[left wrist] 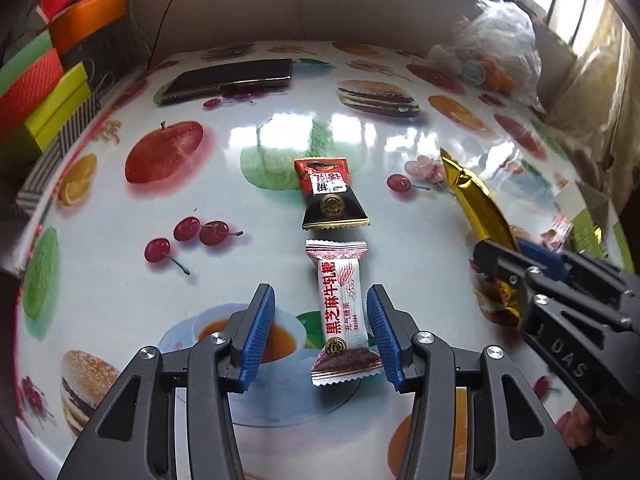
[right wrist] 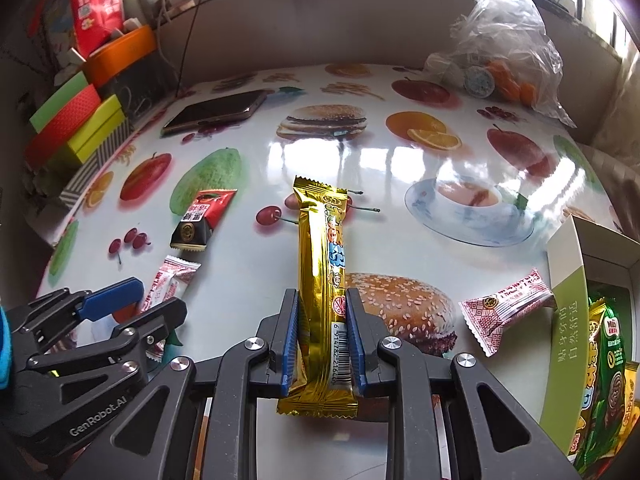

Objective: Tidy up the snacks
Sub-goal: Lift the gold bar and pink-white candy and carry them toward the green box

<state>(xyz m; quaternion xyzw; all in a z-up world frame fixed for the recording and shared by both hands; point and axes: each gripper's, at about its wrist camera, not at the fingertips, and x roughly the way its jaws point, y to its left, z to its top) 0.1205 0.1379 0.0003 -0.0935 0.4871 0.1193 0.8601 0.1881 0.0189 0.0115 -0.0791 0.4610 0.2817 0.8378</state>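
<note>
My left gripper (left wrist: 321,307) is open, its fingers on either side of a white and red nougat candy (left wrist: 342,312) lying on the table. A red and black candy (left wrist: 330,193) lies just beyond it. My right gripper (right wrist: 322,316) is shut on a long gold snack bar (right wrist: 323,280) and holds it above the table; the bar also shows at the right of the left wrist view (left wrist: 478,204). Another white and red candy (right wrist: 506,312) lies by a green and white box (right wrist: 568,320) at the right that holds several snack packets (right wrist: 604,380).
The table (left wrist: 200,184) has a glossy cloth printed with fruit and burgers. A phone (left wrist: 232,78) lies at the back left. Coloured boxes (left wrist: 48,96) are stacked at the left edge. A clear plastic bag of items (right wrist: 496,52) sits at the back right.
</note>
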